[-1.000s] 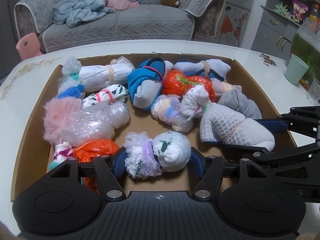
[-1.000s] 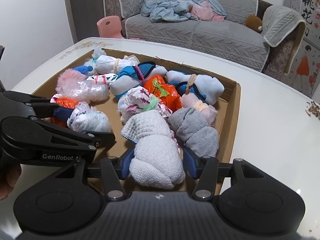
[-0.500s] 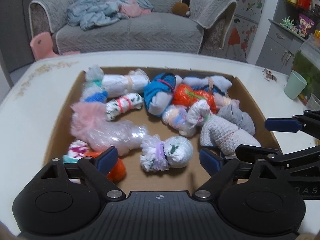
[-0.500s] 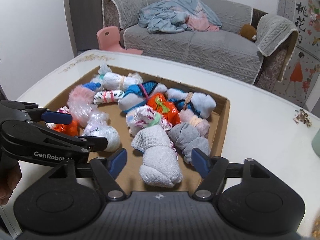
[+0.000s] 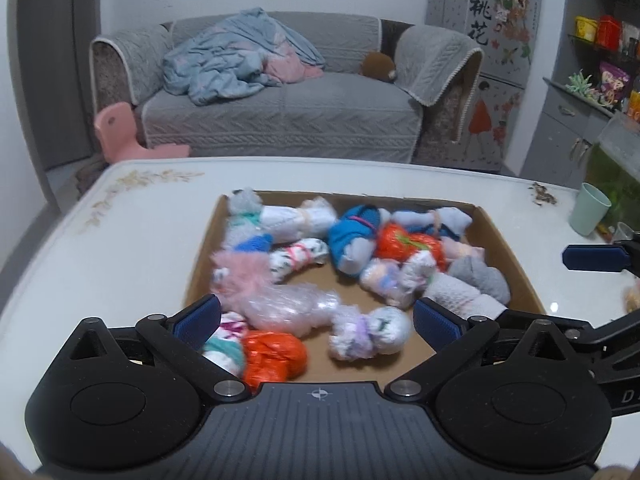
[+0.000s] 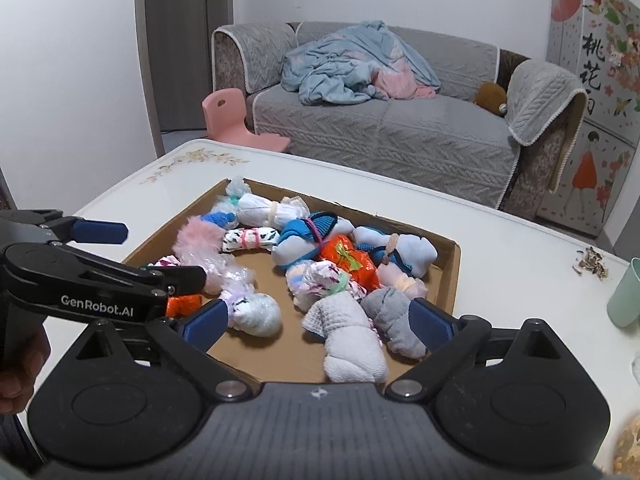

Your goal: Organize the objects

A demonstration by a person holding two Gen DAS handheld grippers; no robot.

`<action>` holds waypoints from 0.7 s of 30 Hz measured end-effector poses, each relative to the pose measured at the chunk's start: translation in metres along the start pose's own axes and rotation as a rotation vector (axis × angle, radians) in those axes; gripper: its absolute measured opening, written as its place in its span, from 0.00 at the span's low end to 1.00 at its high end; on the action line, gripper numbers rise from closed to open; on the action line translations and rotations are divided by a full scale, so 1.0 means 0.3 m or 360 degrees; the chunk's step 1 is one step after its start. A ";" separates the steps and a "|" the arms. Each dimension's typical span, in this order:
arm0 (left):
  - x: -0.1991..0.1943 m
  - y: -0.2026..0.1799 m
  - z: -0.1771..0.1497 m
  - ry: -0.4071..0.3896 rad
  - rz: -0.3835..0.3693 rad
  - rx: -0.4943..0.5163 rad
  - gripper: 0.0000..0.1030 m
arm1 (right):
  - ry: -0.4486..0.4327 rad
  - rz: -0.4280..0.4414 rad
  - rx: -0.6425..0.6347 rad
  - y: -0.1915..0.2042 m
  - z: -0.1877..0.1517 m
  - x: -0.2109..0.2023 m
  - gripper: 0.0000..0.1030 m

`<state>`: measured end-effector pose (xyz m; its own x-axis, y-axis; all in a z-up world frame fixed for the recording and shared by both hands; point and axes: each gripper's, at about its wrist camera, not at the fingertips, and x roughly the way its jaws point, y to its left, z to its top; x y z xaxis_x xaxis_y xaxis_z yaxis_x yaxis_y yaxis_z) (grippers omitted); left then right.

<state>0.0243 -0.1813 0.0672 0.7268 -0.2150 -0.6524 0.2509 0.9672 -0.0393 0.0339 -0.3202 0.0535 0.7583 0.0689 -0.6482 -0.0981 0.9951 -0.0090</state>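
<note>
Item 1: white table [image 5: 132,232], filling mid-frame in both my wrist views.

Item 2: cardboard box [image 5: 516,264], centre frame, resting on the table.

Item 3: bundled objects inside the box: white knit bundle [image 6: 352,340] at lower centre of my right view, grey bundle [image 6: 390,316] touching it, bubble-wrapped bundle [image 5: 370,332] low centre of my left view, orange bundle [image 5: 272,354] to its left.

Item 4: my left gripper [image 5: 316,320], bottom of frame, jaws spread wide, holding nothing.

Item 5: my right gripper [image 6: 316,316], bottom of frame, jaws likewise spread, empty.

Item 6: green cup [image 5: 590,214], right edge.
</note>
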 end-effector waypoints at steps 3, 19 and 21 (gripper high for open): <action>-0.021 0.022 0.006 -0.0015 0.0020 -0.0027 1.00 | -0.0007 -0.0003 0.0005 0.014 0.006 0.001 0.95; -0.076 0.069 0.020 -0.0051 0.0051 0.0035 1.00 | 0.0005 0.0010 -0.0007 0.061 0.005 0.025 0.96; -0.083 0.070 0.023 -0.0066 0.0054 0.0035 1.00 | 0.0008 0.0014 -0.0008 0.067 0.006 0.027 0.96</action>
<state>0.0160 -0.1567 0.0880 0.7609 -0.1882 -0.6210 0.2395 0.9709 -0.0009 0.0391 -0.2995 0.0495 0.7541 0.0773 -0.6522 -0.1081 0.9941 -0.0071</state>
